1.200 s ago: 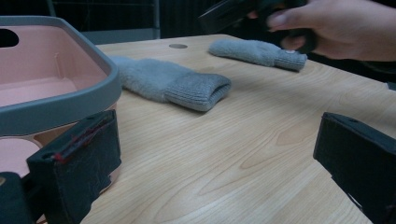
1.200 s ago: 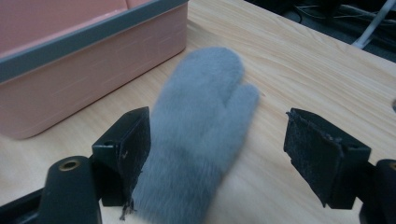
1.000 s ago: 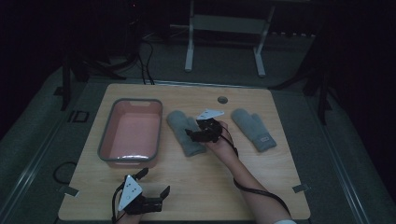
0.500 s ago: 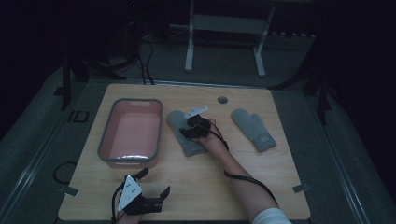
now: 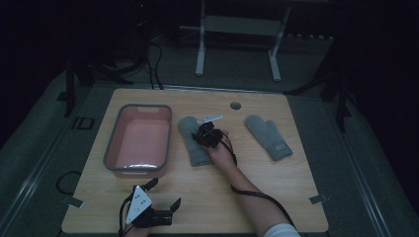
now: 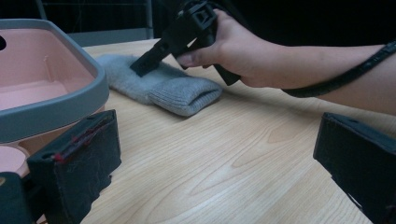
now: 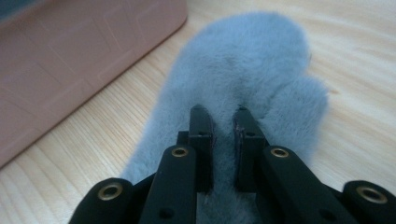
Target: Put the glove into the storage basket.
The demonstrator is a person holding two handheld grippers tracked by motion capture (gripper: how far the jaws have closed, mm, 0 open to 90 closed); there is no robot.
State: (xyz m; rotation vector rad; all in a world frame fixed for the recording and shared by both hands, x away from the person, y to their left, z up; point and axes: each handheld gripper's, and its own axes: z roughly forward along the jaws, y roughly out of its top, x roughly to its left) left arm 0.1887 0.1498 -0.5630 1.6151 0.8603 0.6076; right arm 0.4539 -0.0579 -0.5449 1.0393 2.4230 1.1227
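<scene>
The right gripper has just closed its jaws, pinching a fold of the grey mitten lying on the table at the pink tub's three o'clock; next comes a lift, likely tubward. The left gripper waits, jaws spread

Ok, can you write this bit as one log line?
right gripper: just closed, pinching mitten | left gripper: open, idle | tub: empty | second mitten: untouched

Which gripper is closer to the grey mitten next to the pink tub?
The right. The right gripper is pinching that mitten. The left gripper waits open at the table's near edge, in front of the pink tub.
</scene>
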